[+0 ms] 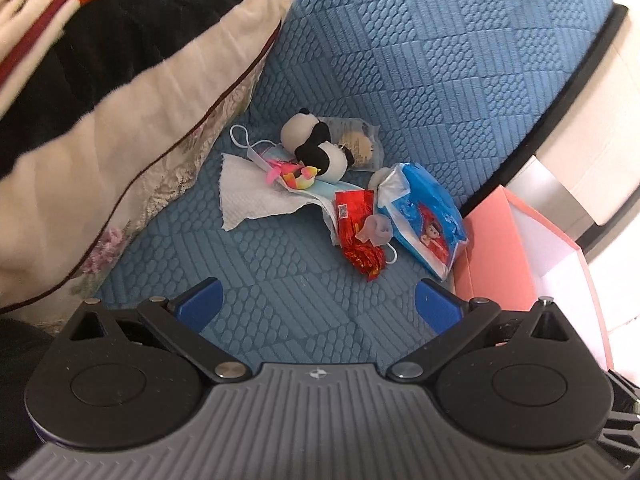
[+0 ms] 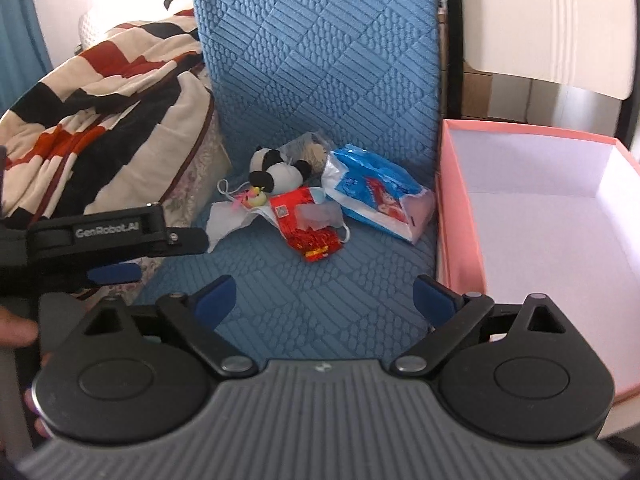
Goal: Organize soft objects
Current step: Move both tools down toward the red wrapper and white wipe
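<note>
A pile lies on the blue quilted sofa seat (image 1: 280,264): a panda plush (image 1: 316,146), a small pink and yellow toy (image 1: 298,176), a white paper towel (image 1: 252,196), a red wrapper (image 1: 358,236), a blue tissue pack (image 1: 424,212) and a face mask under them. The right wrist view shows the same panda (image 2: 280,172), red wrapper (image 2: 308,226) and blue pack (image 2: 376,196). My left gripper (image 1: 318,304) is open and empty, short of the pile. My right gripper (image 2: 324,300) is open and empty, also short of it. The left gripper also shows in the right wrist view (image 2: 116,256).
An open pink box with a white inside (image 2: 448,208) stands right of the seat; it also shows in the left wrist view (image 1: 500,248). A striped blanket (image 2: 80,108) and a floral cushion (image 1: 152,184) lie on the left. The sofa back (image 2: 320,52) rises behind the pile.
</note>
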